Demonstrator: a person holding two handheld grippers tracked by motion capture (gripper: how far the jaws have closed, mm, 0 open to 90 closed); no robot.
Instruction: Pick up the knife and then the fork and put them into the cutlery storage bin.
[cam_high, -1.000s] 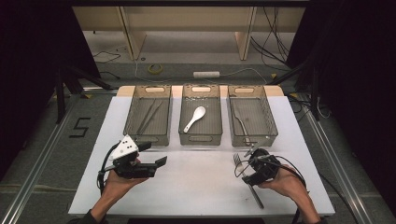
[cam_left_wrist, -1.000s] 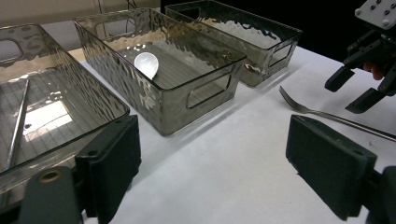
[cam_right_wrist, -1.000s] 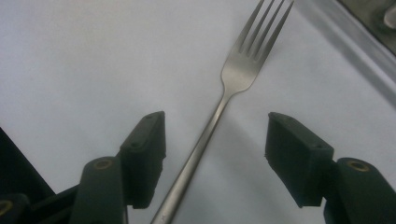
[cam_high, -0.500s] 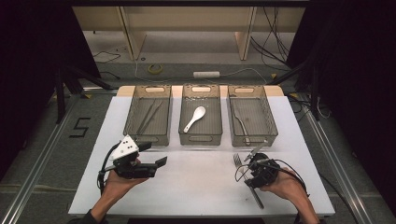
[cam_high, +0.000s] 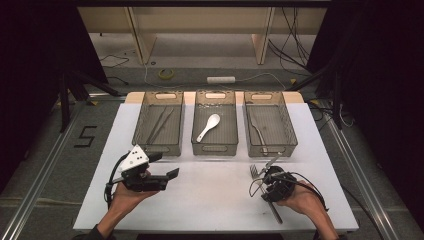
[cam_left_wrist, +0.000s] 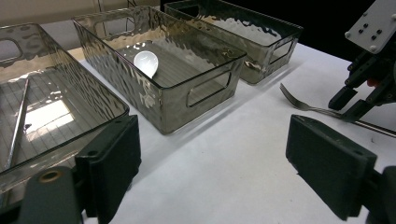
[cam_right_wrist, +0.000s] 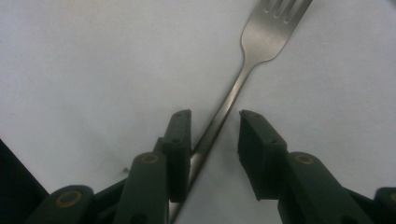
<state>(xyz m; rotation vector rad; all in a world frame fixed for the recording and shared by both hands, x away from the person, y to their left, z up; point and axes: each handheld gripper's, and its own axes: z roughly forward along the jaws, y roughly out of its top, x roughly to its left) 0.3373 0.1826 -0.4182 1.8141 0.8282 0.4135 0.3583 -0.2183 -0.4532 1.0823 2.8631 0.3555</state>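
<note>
Right gripper (cam_right_wrist: 215, 119), jaws just closing, straddles the slim silver metal fork's (cam_right_wrist: 261, 42) handle on the white bench (cam_high: 215, 195), pads not yet pressing. Left gripper (cam_left_wrist: 212, 154) hovers wide open, empty.

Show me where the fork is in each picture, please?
High view: the fork lies on the white table, bottom right, under the right gripper.
Left gripper view: far right, tines pointing left.
Right gripper view: centre, handle between the closing jaws, not yet pinched.
Shared landmark: the right gripper over the handle.
</note>
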